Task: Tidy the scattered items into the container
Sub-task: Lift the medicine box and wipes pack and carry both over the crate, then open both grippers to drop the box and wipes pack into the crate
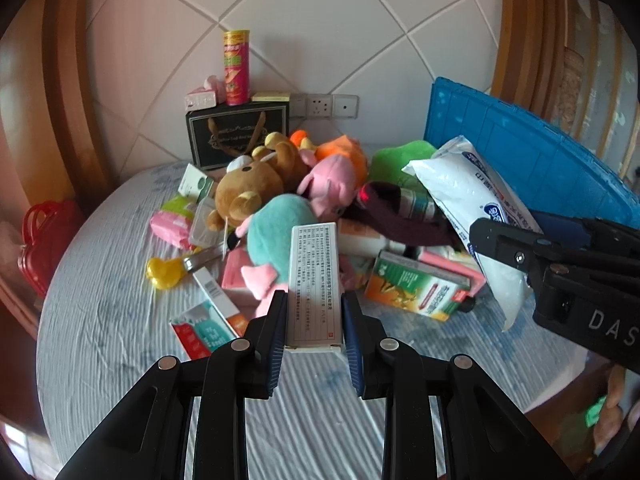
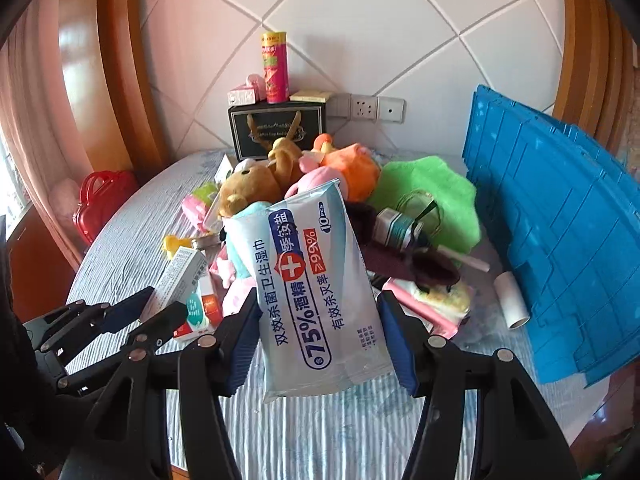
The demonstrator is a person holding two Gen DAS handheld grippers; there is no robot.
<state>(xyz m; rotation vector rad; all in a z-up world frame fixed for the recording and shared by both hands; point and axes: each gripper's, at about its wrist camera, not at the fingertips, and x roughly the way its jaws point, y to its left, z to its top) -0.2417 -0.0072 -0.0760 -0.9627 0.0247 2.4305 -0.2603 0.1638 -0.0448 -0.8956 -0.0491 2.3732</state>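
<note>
A table (image 1: 120,344) covered with a pale striped cloth fills the lower part of both wrist views, set against a white tiled wall (image 2: 360,20) with wooden frames on either side. At the right edge of the table stands the blue plastic container (image 2: 560,248), its ribbed wall upright beside the heap. A heap of scattered items lies in the middle of the table: a green plush cloth (image 2: 432,188) nearest the container, an orange plush toy (image 2: 356,168), a brown plush bear (image 1: 248,192), a pink plush toy (image 1: 332,180) and a teal plush toy (image 1: 280,232), with small cartons and packets around and beneath them, among them a green-and-orange carton (image 1: 420,288). Behind the heap, against the wall, stands a black gift box (image 1: 236,136) bearing a tall pink snack can (image 1: 237,68). A red handbag (image 1: 40,240) sits beyond the left rim of the table. The right gripper (image 2: 320,332) holds a white-and-blue wet-wipe packet (image 2: 312,292) clear above the table, its jaws at moderate width with a blue pad pressed against each side of the packet. The left gripper (image 1: 314,320) holds a narrow white printed carton (image 1: 314,280) lengthwise above the cloth, its jaws narrow and closed on the carton's sides. A small white roll (image 2: 512,300) lies at the foot of the container wall.
</note>
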